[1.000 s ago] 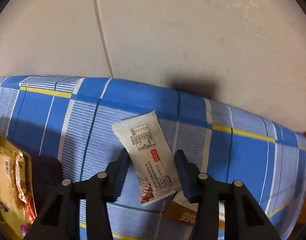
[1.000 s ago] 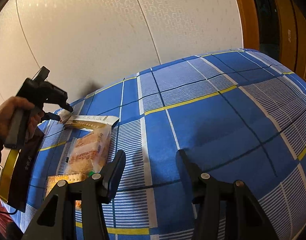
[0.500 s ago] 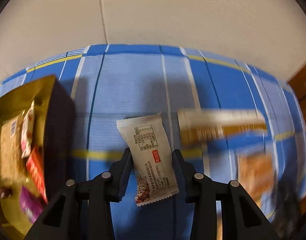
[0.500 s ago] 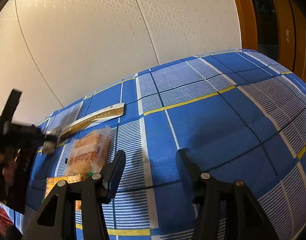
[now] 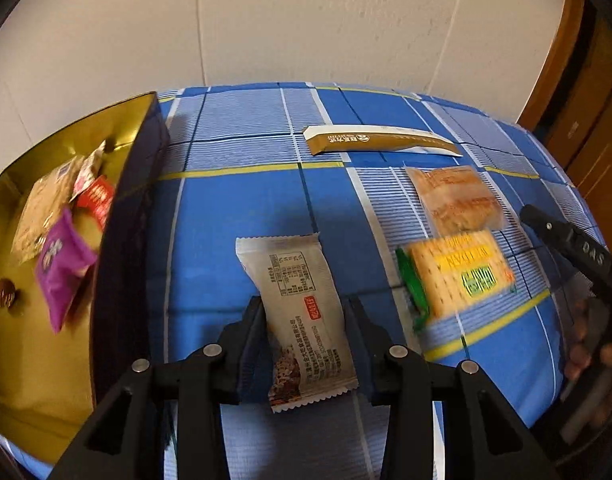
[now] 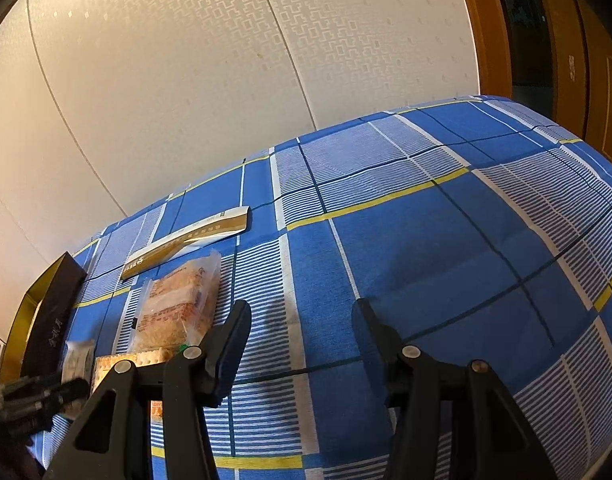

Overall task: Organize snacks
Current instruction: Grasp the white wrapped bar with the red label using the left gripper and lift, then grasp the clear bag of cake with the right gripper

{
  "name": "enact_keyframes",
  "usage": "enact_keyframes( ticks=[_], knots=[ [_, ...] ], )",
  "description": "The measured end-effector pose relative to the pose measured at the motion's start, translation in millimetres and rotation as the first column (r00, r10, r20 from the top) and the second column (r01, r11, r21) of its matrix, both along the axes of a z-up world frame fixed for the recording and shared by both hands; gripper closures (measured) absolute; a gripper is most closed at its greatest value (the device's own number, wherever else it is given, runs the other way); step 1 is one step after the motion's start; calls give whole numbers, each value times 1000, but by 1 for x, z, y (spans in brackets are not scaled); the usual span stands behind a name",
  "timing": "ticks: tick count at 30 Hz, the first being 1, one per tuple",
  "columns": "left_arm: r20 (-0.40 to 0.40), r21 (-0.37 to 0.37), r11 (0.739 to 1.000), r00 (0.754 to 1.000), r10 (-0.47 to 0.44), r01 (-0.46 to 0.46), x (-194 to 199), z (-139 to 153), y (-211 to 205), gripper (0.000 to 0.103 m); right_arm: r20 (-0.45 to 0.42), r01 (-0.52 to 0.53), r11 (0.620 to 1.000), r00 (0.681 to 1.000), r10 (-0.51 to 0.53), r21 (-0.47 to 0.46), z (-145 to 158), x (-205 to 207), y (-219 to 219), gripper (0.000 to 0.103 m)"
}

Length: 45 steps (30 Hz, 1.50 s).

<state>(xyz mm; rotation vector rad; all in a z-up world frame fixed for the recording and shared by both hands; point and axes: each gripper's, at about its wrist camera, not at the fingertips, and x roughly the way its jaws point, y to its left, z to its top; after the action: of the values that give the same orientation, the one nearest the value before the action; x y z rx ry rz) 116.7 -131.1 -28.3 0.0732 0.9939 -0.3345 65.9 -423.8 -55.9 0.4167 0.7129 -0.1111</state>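
A: Where does the left wrist view look from?

B: From just behind its own two black fingers point(image 5: 255, 332), tilted steeply down at the blue checked cloth with yellow lines point(image 5: 234, 208), close above it. A gold-lined dark box point(image 5: 126, 208) fills its left edge, a cream wall its top.

A: And the right wrist view?

B: Also from behind its own fingers point(image 6: 234, 336), close over the cloth point(image 6: 426, 240) but angled shallower, taking in more patterned wall and an orange wooden door frame point(image 6: 482, 28) at right.

A: What do they share?

B: The long gold-and-white sachet point(image 5: 378, 142) point(image 6: 186, 240), the clear packet of orange biscuits point(image 5: 458, 200) point(image 6: 178, 308), the box point(image 6: 54, 316), the cloth, the wall.
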Motion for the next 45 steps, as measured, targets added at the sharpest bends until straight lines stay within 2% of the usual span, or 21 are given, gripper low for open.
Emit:
enact_keyframes(
  ticks=[4,6,7,9,11,14,21,22,23,27,35,39,42,45],
  knots=[
    [40,3,1000,999,-25,25,-10,0,2,62,-26,-15,998,1000,16,54,3,2,-1,44],
    [56,0,999,998,-35,35,-14,-2,3,62,-55,-84,992,994,90,91,9,6,8,43],
    [62,-8,999,997,-34,35,-12,-4,4,62,-54,-109,991,992,114,83,13,7,14,40],
    [77,-20,999,996,-32,34,-16,-5,7,62,-57,-150,988,987,152,38,24,12,32,27],
    [85,-24,999,996,-32,35,-21,-4,10,62,-73,-207,978,976,207,9,31,22,52,22],
    [96,-38,999,995,-33,37,-24,-3,13,62,-117,-251,966,963,243,-67,31,38,77,22],
    [126,-47,998,991,-39,46,-32,-1,15,62,-213,-278,938,949,234,-206,16,68,105,22],
    [128,-48,998,991,-39,46,-33,-2,14,62,-222,-277,934,948,228,-224,14,71,106,23],
    [129,-48,998,991,-40,46,-33,-2,14,62,-235,-281,931,945,227,-233,10,72,106,32],
    [142,-53,997,989,-39,47,-35,-3,15,62,-206,-268,934,953,221,-236,6,65,100,39],
    [147,-51,998,989,-29,37,-38,-4,15,62,-123,-224,954,972,202,-199,0,49,82,38],
    [143,-41,999,989,-30,36,-37,-4,14,62,-125,-220,953,972,197,-210,2,49,84,38],
    [141,-30,999,990,-26,30,-36,-4,11,62,-144,-223,945,971,193,-240,2,51,88,31],
    [141,-22,999,990,-30,34,-35,-4,9,62,-160,-233,938,967,196,-257,1,53,90,29]
  ],
)
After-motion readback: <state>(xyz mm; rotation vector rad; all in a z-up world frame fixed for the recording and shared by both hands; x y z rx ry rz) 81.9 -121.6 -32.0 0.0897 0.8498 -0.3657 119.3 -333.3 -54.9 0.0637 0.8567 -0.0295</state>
